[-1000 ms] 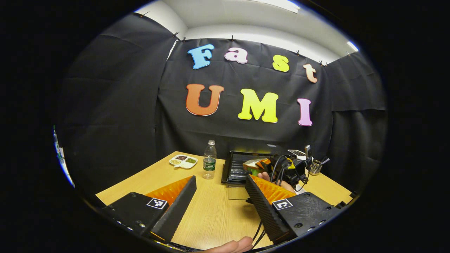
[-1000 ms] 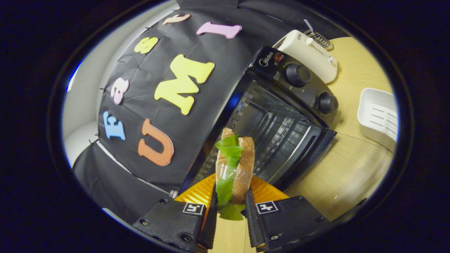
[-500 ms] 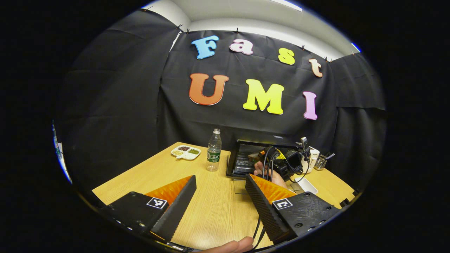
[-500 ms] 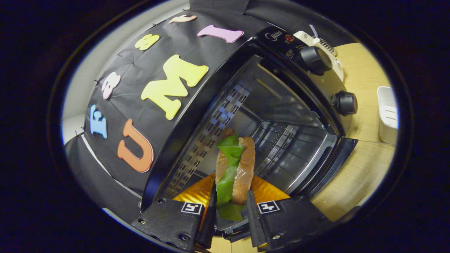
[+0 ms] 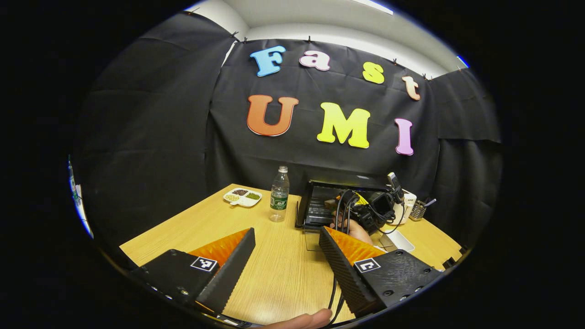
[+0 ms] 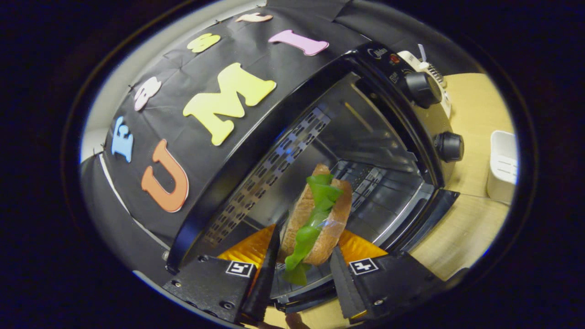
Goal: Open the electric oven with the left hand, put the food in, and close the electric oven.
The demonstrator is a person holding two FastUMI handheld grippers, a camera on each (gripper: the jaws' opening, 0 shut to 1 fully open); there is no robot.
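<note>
one oven (image 6: 320,151), one sandwich (image 6: 317,219), one bottle (image 5: 279,194), two knobs (image 6: 418,89).

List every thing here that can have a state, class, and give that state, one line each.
Oven door: open, lying flat.
Sandwich: tilted between the right gripper's fingers, at the oven's mouth.
Right gripper: fingers apart; grip unclear.
Left gripper: open, empty.
Water bottle: upright, capped.
</note>
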